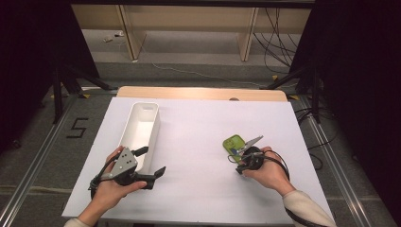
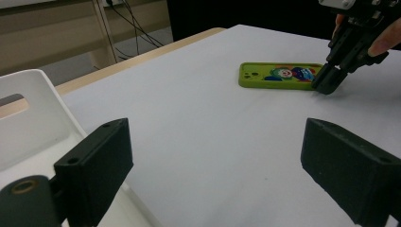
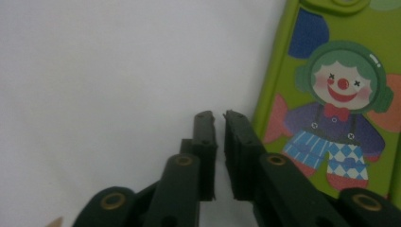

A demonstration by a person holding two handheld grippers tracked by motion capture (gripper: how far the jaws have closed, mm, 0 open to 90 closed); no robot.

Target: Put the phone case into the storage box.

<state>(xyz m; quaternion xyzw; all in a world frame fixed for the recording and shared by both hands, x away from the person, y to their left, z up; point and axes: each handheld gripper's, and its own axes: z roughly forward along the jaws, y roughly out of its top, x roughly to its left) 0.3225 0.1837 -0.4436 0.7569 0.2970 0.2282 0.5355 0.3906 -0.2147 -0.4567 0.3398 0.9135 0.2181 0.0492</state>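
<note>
A green phone case (image 1: 234, 143) with a clown picture lies flat on the white table cover, right of centre. My right gripper (image 1: 238, 153) is at its near end with the jaws almost together and nothing between them. In the right gripper view the gripper (image 3: 220, 117) points down at the cover just beside the case (image 3: 340, 94), its right jaw against the case's long edge. My left gripper (image 1: 151, 161) is held low at the front left, jaws wide apart and empty. The left gripper view looks between its jaws (image 2: 220, 161) toward the case (image 2: 276, 75) and the right gripper (image 2: 326, 82).
A long white plastic bin (image 1: 142, 127) with a handle slot stands at the left, right beside my left gripper, and its wall (image 2: 28, 118) is close to that gripper's left jaw. The table's wooden far edge (image 1: 198, 93) borders the floor, where there are cables.
</note>
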